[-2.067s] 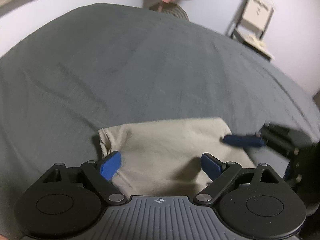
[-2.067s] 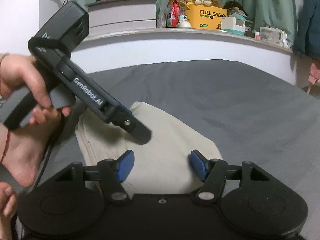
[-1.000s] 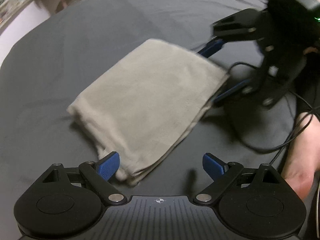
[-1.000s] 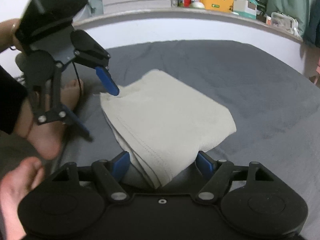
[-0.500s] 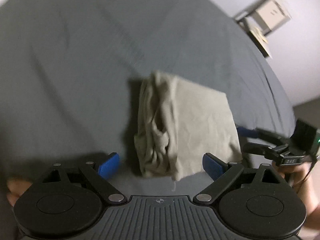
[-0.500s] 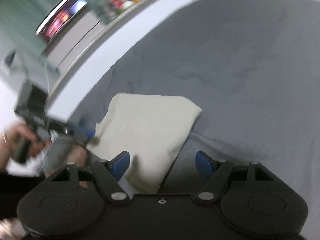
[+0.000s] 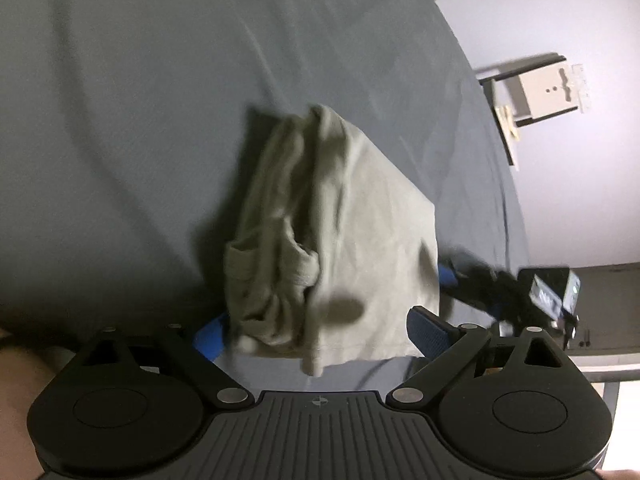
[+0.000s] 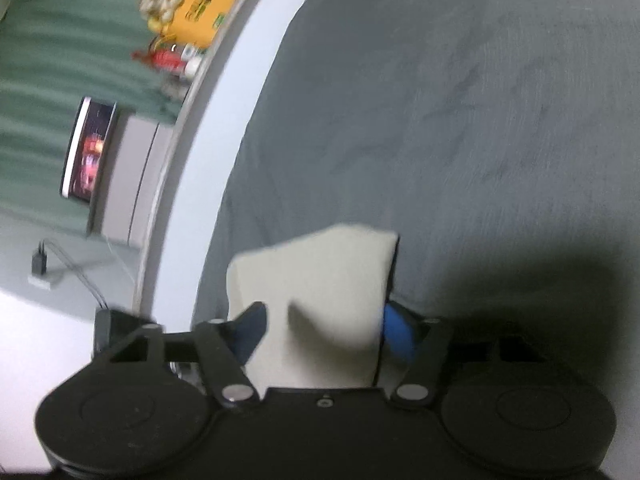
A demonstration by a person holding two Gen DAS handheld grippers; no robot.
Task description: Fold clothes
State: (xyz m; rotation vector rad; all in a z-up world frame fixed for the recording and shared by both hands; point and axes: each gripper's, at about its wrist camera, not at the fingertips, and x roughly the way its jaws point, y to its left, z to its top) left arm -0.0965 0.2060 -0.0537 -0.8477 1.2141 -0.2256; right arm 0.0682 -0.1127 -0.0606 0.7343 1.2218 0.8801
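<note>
Shirt, folded, lies on the bed, its long axis running away from the left tongs, which stand apart astride its near end. Right tongs are closing around its other end.

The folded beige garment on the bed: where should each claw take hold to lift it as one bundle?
Grip the folded beige garment at its two opposite short ends, one claw per end, pads straddling the full stack. The left claw faces the loose bunched layers, so bite deep there. The right claw is closing around the smoother far end.
</note>
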